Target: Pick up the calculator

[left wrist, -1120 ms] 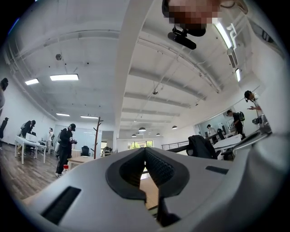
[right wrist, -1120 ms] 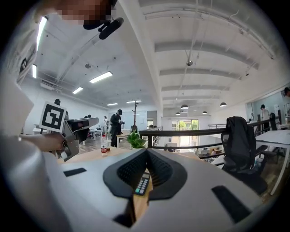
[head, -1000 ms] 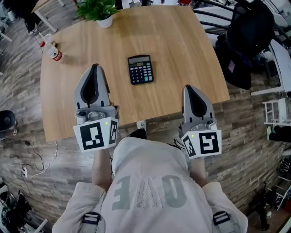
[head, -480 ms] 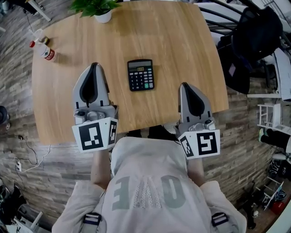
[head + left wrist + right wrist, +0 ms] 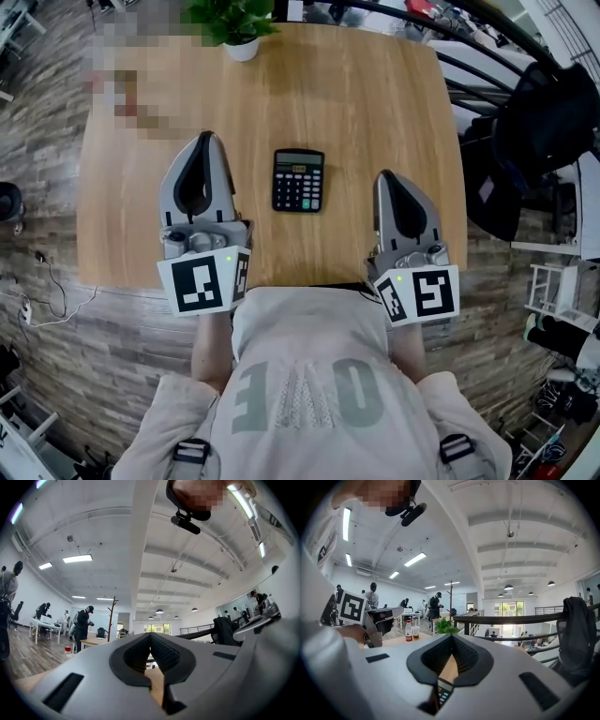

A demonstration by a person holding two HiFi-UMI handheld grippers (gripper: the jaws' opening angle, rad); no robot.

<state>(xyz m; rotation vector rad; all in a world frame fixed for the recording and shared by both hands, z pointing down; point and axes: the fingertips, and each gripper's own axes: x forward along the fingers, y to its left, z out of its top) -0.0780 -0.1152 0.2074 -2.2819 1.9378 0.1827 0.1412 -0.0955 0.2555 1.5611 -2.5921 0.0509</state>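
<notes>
head view: a dark calculator point(image 5: 298, 180) with a pale display strip above rows of keys lies flat near the middle of the wooden table point(image 5: 375, 112). it sits between the left gripper point(image 5: 202, 141) and the right gripper point(image 5: 387, 178), touching neither, with bare wood on every side. the near table edge runs beneath both gripper bodies, and a potted plant point(image 5: 236, 23) stands at the far edge. left gripper view: jaws clenched together with nothing between them; only a sliver of tabletop shows below the pads. right gripper view: jaws pressed together and empty; part of the calculator's keypad shows through the gap beneath the pads, and a bottle point(image 5: 408, 631) stands far left, where the head view is blurred.
</notes>
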